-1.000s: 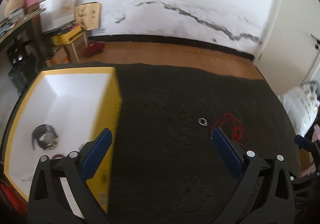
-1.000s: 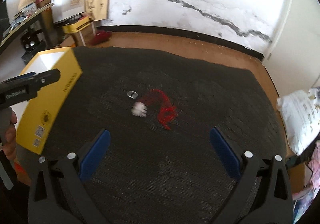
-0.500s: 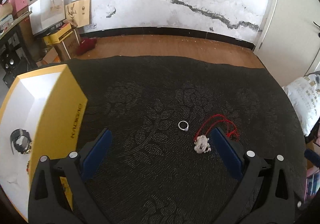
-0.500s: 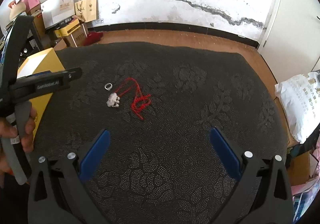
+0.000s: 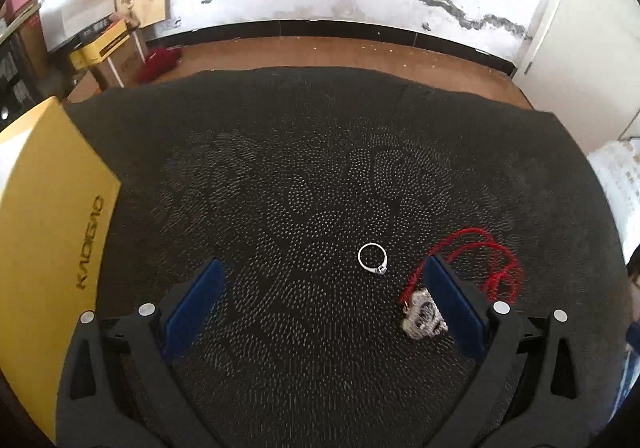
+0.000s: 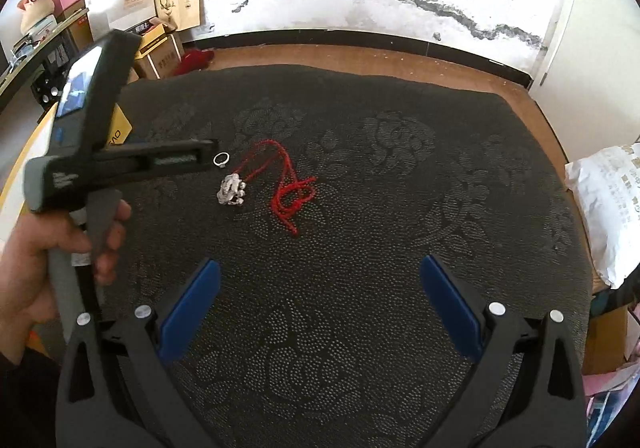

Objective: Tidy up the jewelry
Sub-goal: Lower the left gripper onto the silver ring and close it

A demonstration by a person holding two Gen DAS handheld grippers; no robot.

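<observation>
Both wide-open, empty: left gripper [image 5: 322,304] over small silver ring [image 5: 372,258], right gripper [image 6: 320,302] above dark patterned counter [image 6: 380,207]

The yellow box [image 5: 48,232] is cut off by the left edge, its inside out of sight. The left gripper's right finger [image 5: 452,308] hides part of the red cord [image 5: 496,260] and silver pendant [image 5: 420,314]. The ring's setting [image 5: 382,270] is too small to make out.
</observation>
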